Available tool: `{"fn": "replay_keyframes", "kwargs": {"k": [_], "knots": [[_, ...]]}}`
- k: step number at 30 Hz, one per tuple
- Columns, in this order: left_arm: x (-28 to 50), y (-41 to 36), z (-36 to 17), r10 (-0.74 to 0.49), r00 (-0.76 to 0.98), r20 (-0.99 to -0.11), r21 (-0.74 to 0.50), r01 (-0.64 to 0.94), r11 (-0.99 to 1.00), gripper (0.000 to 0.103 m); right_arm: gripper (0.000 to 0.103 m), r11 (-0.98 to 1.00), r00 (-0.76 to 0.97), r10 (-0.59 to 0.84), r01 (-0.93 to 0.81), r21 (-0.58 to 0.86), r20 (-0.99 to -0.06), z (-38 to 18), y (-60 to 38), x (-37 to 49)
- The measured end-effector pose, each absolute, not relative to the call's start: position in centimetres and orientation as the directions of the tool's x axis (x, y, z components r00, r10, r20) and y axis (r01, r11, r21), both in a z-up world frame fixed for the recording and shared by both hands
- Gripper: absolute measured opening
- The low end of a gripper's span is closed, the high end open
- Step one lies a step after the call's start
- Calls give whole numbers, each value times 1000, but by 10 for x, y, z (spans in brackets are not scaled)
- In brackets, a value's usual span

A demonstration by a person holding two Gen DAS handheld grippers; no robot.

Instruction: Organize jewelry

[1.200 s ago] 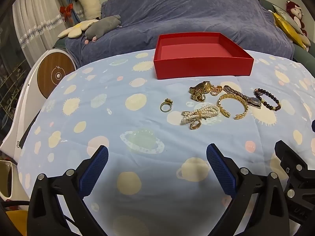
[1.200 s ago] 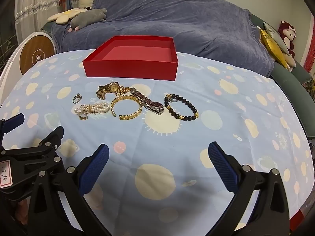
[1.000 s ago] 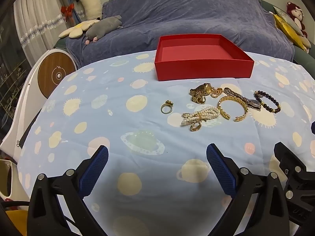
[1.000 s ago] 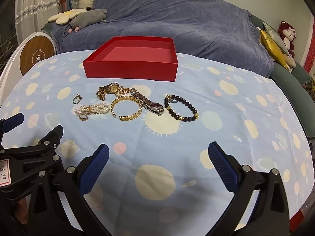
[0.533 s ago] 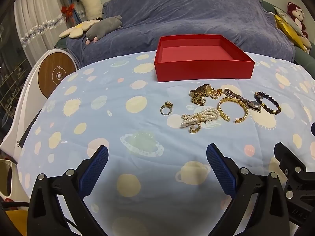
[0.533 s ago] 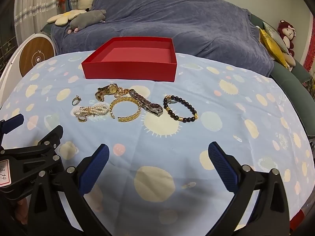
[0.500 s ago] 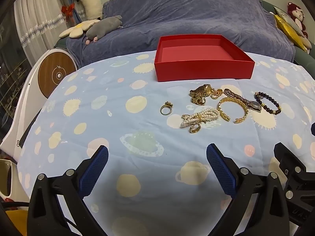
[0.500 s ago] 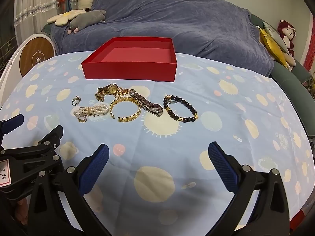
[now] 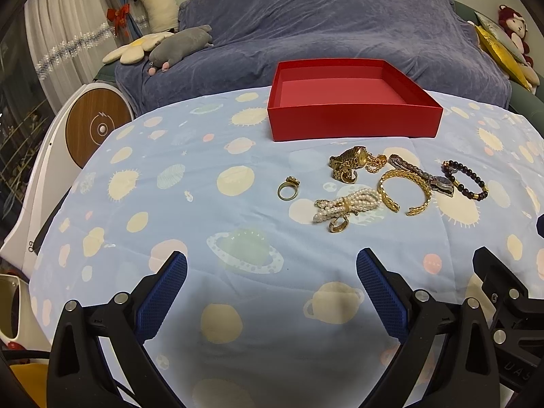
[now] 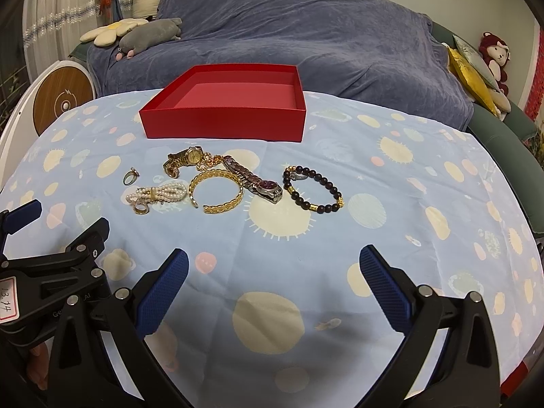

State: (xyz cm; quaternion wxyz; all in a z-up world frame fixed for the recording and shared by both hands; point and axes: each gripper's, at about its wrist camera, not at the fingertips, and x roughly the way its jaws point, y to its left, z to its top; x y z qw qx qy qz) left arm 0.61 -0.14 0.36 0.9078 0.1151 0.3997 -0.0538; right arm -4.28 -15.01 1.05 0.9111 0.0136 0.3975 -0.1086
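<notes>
Left gripper [image 9: 271,278] and right gripper [image 10: 274,277]: fingers spread wide, nothing held, both above tablecloth [image 9: 190,224]. Jewelry lies loose in front of red box [image 9: 353,123]: ring [image 9: 288,188], pearls [image 9: 346,204], gold watch [image 9: 350,165], cuff [image 9: 404,192], bead bracelet [image 10: 314,188]. Box empty.

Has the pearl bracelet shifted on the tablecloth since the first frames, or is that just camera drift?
No. The pearl bracelet lies in the same spot relative to the gold ring and the red box; only the camera view drifted slightly.
</notes>
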Motion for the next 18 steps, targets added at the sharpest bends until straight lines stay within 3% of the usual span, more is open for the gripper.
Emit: {"fn": "replay_keyframes", "kwargs": {"k": [18], "knots": [[9,1,3,-3,676,-737,167,186,968,97,98,976,661,-184,209,-57,-728,9,-151,-41]]}}
